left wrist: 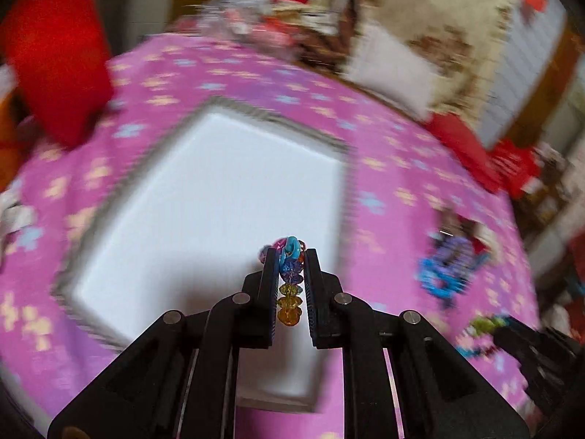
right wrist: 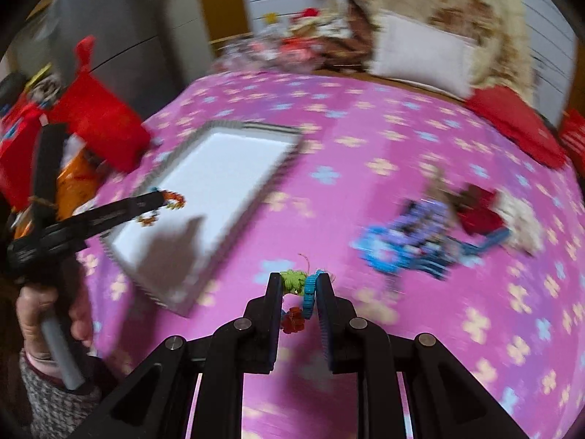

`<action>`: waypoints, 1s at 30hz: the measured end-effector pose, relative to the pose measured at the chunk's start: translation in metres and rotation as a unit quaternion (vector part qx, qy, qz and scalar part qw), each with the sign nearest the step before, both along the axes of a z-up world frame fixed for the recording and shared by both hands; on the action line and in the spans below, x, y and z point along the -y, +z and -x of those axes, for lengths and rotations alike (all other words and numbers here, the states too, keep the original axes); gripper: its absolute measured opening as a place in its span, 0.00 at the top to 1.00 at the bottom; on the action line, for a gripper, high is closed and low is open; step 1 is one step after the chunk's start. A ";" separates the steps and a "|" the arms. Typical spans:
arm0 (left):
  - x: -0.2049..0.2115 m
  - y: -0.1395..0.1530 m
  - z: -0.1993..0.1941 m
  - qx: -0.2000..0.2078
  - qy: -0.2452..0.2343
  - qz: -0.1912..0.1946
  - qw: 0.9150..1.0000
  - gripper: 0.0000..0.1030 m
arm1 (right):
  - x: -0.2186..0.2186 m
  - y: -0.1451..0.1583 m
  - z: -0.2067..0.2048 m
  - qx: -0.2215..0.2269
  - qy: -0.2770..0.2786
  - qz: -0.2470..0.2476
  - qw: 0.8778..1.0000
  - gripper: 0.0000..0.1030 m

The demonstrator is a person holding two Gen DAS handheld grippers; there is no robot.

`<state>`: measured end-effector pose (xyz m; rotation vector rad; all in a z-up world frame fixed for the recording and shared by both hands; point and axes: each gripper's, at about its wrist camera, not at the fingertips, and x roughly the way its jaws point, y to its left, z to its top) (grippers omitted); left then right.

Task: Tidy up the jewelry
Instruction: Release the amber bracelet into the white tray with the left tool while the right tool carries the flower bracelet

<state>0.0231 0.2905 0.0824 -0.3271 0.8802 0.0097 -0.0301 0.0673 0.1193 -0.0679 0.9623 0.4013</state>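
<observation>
Left wrist view
Left gripper (left wrist: 290, 256): seen at lower centre, jaws nearly closed and clamped on a bead bracelet (left wrist: 290, 285).
Bead bracelet: held between the two fingers (left wrist: 270, 292), with blue, purple, green and amber beads lined up along the gap; it was held above the tray.
Tray (left wrist: 153, 219): white, grey-rimmed, laid across the middle of the frame on a pink cloth (left wrist: 402, 190) with a flower print.
Jewelry pile (left wrist: 449, 267): blurred blue and purple pieces, seen at right on the cloth, well apart from the tray.
Right gripper (left wrist: 526, 344): only partly seen at the lower right edge; its jaws could not be told from here.

Right wrist view
Right gripper (right wrist: 299, 285): seen at lower centre, jaws almost shut on a second bracelet (right wrist: 305, 287).
Second bracelet: green, blue and red pieces pinched between the fingers (right wrist: 325, 303), above the cloth (right wrist: 402, 139) and near the tray's lower corner.
Left gripper (right wrist: 164, 197): seen at left, held by a hand (right wrist: 44, 314), its tip over the tray's left edge with the bead bracelet (right wrist: 172, 199) hanging from it.
Tray (right wrist: 226, 168): seen left of centre.
Jewelry pile (right wrist: 413, 241): seen at right on the cloth, blurred.
</observation>
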 end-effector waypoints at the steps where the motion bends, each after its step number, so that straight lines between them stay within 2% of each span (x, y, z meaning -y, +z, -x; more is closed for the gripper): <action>1: -0.009 -0.002 0.002 -0.003 0.016 -0.006 1.000 0.88 | -0.014 -0.001 -0.001 -0.003 0.013 -0.004 1.000 0.83; 5: -0.045 -0.013 0.004 -0.026 0.082 0.002 0.996 0.88 | -0.075 -0.009 -0.012 -0.029 0.064 -0.028 0.997 0.83; 11: -0.076 -0.026 0.003 -0.054 0.140 -0.003 0.989 0.88 | -0.143 -0.047 -0.033 -0.076 0.111 -0.028 0.990 0.83; 16: -0.088 -0.023 0.008 -0.053 0.168 0.001 0.984 0.86 | -0.158 -0.080 -0.053 -0.111 0.113 -0.024 0.987 0.83; 19: -0.090 -0.019 0.008 -0.045 0.169 0.002 0.985 0.73 | -0.151 -0.085 -0.057 -0.120 0.108 -0.020 0.987 0.83; 20: -0.091 -0.018 0.009 -0.042 0.169 0.006 0.985 0.69 | -0.148 -0.083 -0.056 -0.118 0.107 -0.014 0.987 0.83; 22: -0.093 -0.017 0.009 -0.039 0.172 0.012 0.984 0.67 | -0.146 -0.076 -0.052 -0.105 0.109 -0.007 0.988 0.78; 24: -0.096 -0.016 0.010 -0.036 0.178 0.021 0.983 0.67 | -0.140 -0.066 -0.043 -0.073 0.104 0.008 0.992 0.54; 27: -0.100 -0.015 0.013 -0.033 0.189 0.025 0.981 0.67 | -0.135 -0.060 -0.025 -0.019 0.095 0.055 0.994 0.52; 30: -0.101 -0.014 0.014 -0.030 0.196 0.030 0.980 0.67 | -0.137 -0.070 -0.018 -0.006 0.092 0.113 0.989 0.52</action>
